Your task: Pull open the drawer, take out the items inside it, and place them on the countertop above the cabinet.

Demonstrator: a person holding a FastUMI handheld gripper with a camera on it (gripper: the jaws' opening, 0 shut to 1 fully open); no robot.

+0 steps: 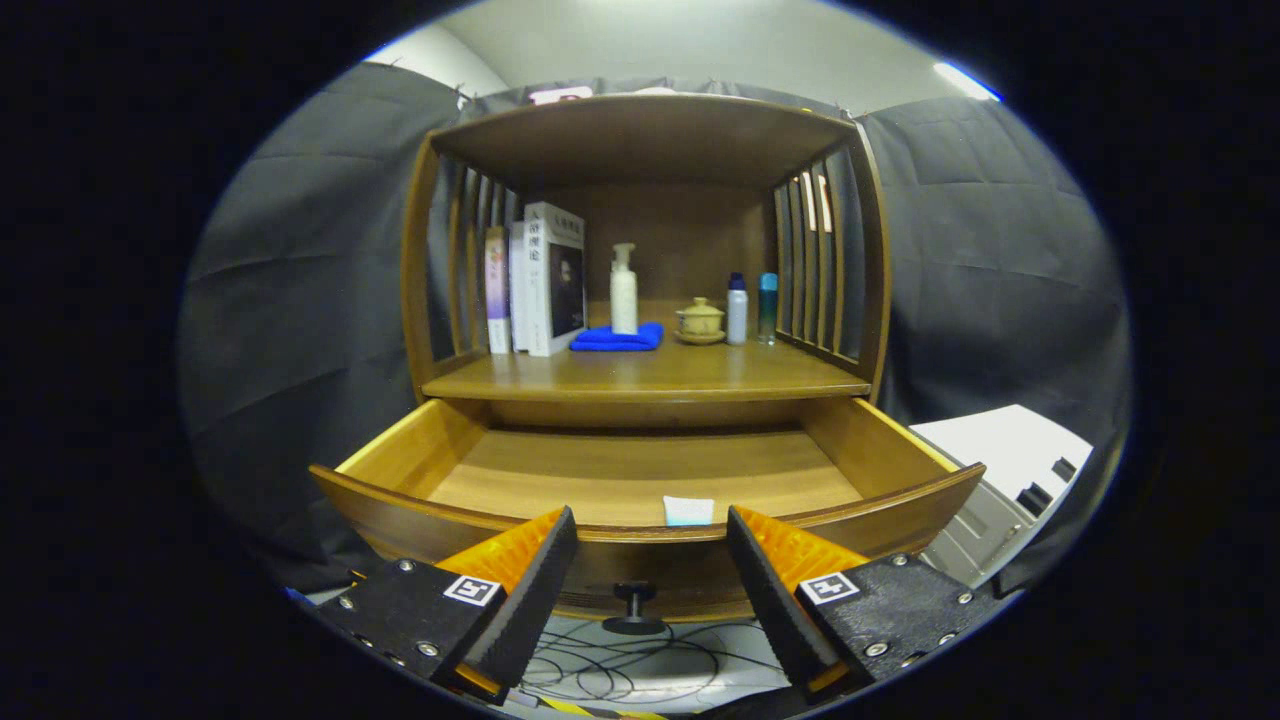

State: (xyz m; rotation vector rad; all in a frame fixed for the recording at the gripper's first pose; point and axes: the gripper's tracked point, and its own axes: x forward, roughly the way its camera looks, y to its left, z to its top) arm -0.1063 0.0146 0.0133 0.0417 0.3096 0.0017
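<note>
The wooden cabinet's drawer (pixel 400 455) stands pulled out toward me, its curved front rim just ahead of my fingers. A small white item (pixel 688 510) lies inside against the front wall, partly hidden by the rim. The drawer's dark knob (pixel 632 600) sits below, between my fingers. My gripper (pixel 652 570) is open, with nothing between its fingers, held in front of the drawer front. The countertop (pixel 640 378) lies above the drawer.
At the back of the countertop stand several books (pixel 545 278), a white pump bottle (pixel 623 290) on a folded blue cloth (pixel 617 338), a small lidded cup (pixel 699 321) and two slim bottles (pixel 750 308). Slatted side walls and a top shelf enclose it. Cables lie on the floor below.
</note>
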